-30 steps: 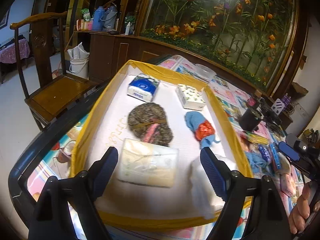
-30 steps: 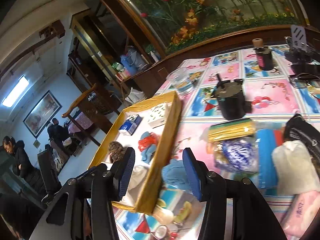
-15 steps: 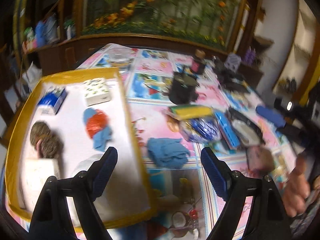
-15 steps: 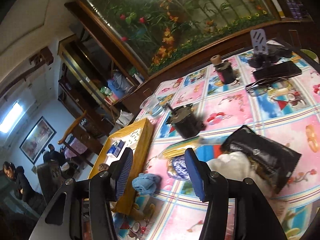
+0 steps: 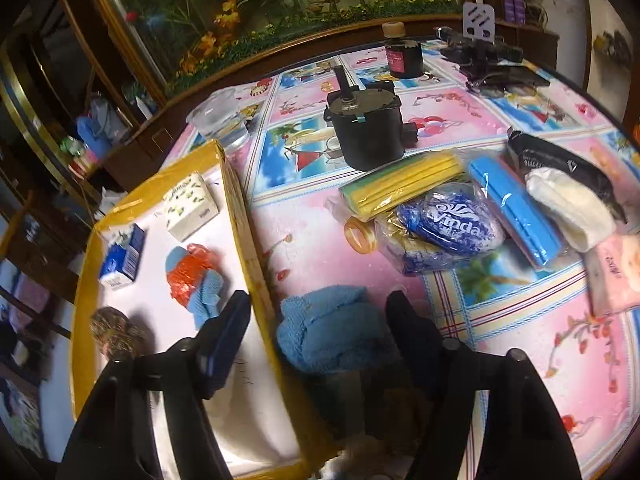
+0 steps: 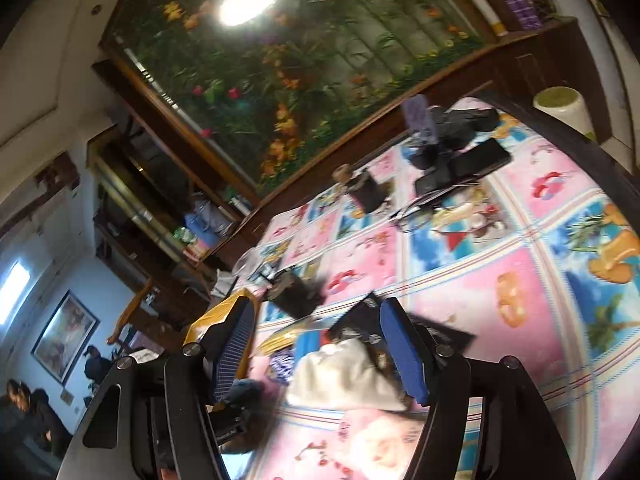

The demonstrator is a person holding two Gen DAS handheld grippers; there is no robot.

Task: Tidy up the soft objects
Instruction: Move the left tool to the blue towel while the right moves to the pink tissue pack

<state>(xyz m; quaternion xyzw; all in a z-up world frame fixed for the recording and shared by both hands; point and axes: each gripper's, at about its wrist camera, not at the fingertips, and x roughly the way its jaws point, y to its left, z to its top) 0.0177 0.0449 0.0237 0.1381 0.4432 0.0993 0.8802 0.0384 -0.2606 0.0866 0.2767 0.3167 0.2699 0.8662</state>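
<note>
Tablecloth (image 5: 320, 248) | L tongs (image 5: 320, 312) wide, astride blue towel (image 5: 332, 328), tray wall (image 5: 248, 240) adj | R tongs (image 6: 316, 320) wide

Left wrist view: looking steeply down along the fingers, close over the blue cloth (image 5: 332, 328) just ahead. Right wrist view: tilted, aimed forward and up across the table, white cloth (image 6: 344, 376) close ahead. Shared: white cloth (image 5: 568, 208), black motor (image 5: 366, 128) (image 6: 294, 294), tray (image 5: 240, 216) (image 6: 208, 322).

Fuzzy blue terry cloth (image 5: 332, 328); glossy plastic tablecloth (image 5: 532, 344)
</note>
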